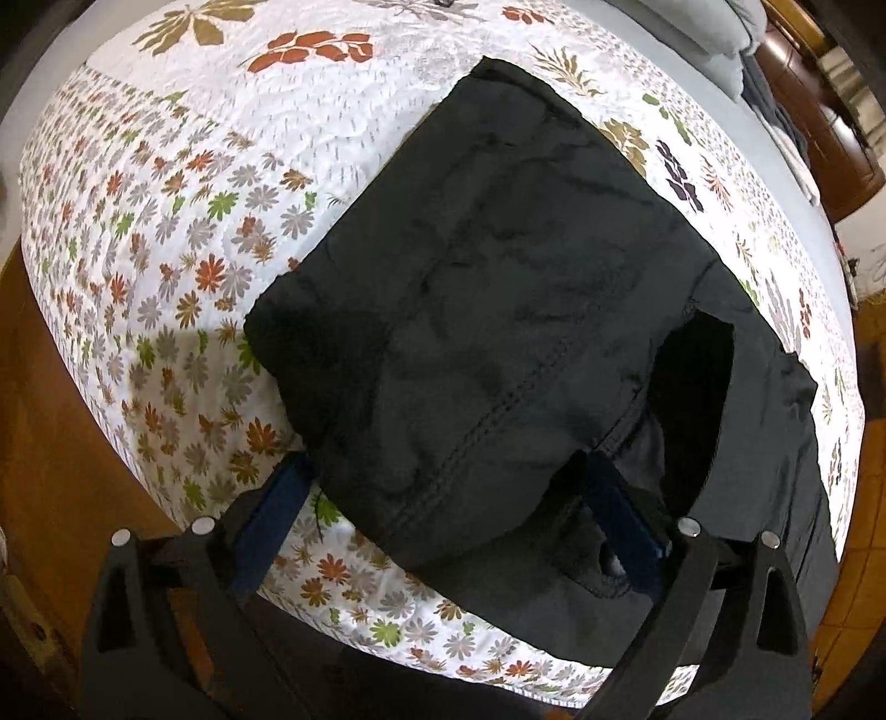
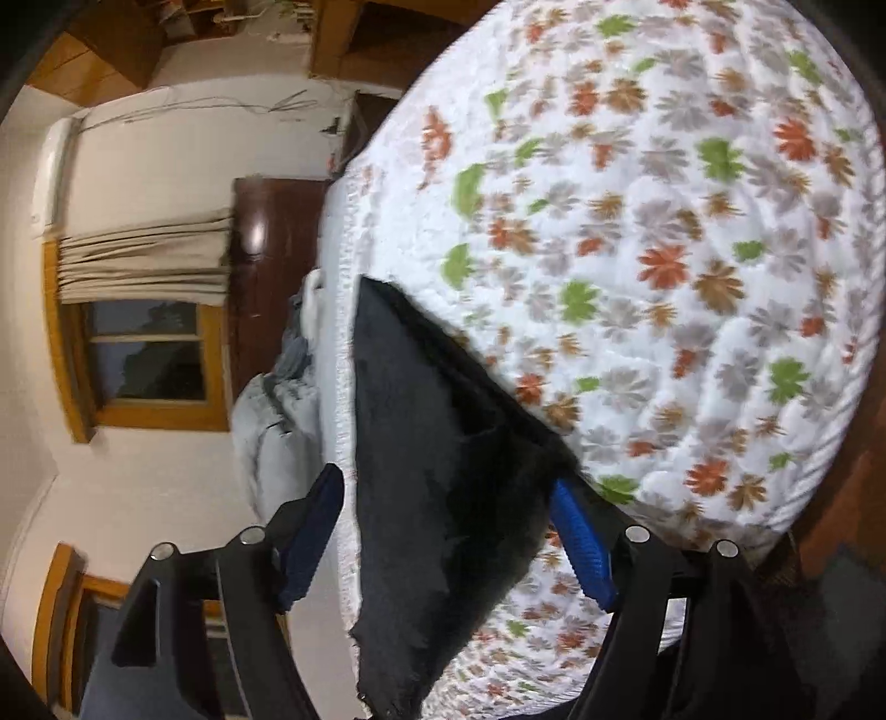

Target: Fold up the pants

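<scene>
Black pants (image 1: 498,310) lie partly folded on a floral bedspread (image 1: 221,221), a folded layer on top and a dark opening at the right. My left gripper (image 1: 448,476) is open, its blue fingers (image 1: 620,509) straddling the near edge of the pants, the fabric lying between and over them. In the right wrist view the same pants (image 2: 437,476) hang as a dark pointed flap over the bedspread (image 2: 664,277). My right gripper (image 2: 448,498) is open, its blue fingers (image 2: 581,543) on either side of the flap.
A wooden bed frame (image 1: 61,421) runs along the left. Grey bedding (image 1: 725,39) and a dark wooden headboard (image 1: 830,127) are at the far right. The right wrist view shows a window (image 2: 149,360), a curtain, a dark cabinet (image 2: 266,249) and grey bedding (image 2: 277,421).
</scene>
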### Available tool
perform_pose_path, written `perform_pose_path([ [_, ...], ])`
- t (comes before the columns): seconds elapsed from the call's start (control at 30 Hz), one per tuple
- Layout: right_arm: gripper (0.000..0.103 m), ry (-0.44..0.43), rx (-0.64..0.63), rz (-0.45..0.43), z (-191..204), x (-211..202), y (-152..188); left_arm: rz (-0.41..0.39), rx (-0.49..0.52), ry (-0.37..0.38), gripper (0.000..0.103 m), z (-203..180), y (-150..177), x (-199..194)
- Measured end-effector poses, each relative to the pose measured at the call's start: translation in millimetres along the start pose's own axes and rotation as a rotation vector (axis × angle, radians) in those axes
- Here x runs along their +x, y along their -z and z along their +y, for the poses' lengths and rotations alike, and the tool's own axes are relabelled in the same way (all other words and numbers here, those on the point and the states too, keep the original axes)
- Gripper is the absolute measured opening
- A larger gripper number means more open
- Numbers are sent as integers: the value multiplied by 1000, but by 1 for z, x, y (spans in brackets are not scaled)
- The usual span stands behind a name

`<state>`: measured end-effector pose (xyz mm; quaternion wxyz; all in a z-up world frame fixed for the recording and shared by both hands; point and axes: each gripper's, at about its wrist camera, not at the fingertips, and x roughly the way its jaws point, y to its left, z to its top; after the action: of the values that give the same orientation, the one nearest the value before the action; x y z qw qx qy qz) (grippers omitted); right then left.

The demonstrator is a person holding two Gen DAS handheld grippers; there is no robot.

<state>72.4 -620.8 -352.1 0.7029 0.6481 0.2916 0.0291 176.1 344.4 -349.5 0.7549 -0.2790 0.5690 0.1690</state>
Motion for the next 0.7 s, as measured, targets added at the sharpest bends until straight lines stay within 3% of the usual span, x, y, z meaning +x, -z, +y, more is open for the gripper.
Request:
perform_pose_path([
  [0.3, 70, -27, -44, 9, 5, 18, -5, -44, -6, 24, 98, -2, 10, -7],
  [0.57, 35, -7, -38, 26, 6, 24, -8, -52, -22, 29, 99, -8, 8, -1],
  [0.7, 24, 11, -59, 24, 13, 23, -9, -60, -26, 34, 99, -3, 15, -4],
])
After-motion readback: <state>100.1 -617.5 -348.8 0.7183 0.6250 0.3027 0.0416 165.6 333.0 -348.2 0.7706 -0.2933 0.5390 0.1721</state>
